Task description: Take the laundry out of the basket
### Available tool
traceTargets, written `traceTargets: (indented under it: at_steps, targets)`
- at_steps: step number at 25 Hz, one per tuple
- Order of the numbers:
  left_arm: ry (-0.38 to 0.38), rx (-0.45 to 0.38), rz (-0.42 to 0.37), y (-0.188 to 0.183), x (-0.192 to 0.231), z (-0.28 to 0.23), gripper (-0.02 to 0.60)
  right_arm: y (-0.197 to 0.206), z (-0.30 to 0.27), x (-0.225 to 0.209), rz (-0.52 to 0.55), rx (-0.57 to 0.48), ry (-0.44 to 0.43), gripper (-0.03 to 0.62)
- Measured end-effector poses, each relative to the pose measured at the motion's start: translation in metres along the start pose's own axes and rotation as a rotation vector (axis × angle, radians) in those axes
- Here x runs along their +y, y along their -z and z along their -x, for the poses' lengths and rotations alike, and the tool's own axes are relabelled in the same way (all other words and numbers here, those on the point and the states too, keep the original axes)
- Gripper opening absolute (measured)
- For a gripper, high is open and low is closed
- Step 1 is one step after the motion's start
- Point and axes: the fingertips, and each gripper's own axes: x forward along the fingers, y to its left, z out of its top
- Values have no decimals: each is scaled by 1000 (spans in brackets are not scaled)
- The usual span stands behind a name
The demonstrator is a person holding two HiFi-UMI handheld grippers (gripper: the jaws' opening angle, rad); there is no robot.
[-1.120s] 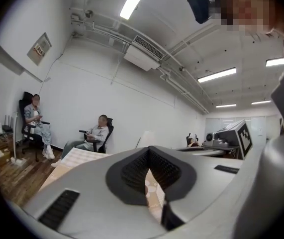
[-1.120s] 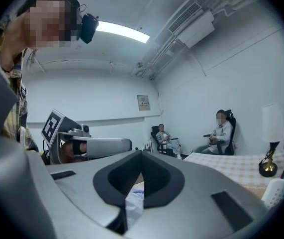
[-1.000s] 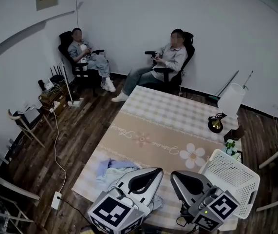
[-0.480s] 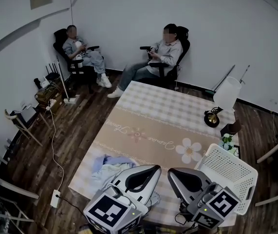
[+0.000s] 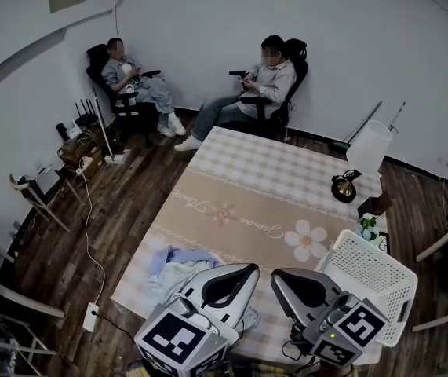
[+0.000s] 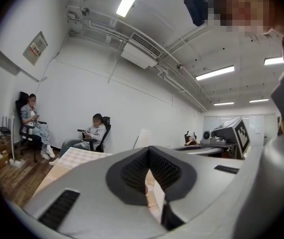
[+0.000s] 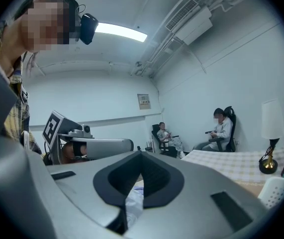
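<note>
Both tongs sat at the bottom of the head view, level and side by side. The left gripper had its jaws fully together on nothing, and so did the right gripper. The laundry, a pale blue and white heap, lay on the tablecloth at lower left, just beside the left gripper. The white laundry basket stood at lower right.

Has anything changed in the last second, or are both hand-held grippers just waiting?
Nothing was moved, taken or let go; only the head view shifted slightly. The left hand-held gripper and right hand-held gripper stay shut and empty. The laundry and basket lie where they were.
</note>
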Motion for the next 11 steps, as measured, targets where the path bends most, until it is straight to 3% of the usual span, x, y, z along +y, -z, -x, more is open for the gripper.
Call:
traceTargets:
  at_steps: [11]
  targets:
    - [-1,16,-5,2,3,-6,15,1,-5,-5,-9,14,-11,-3]
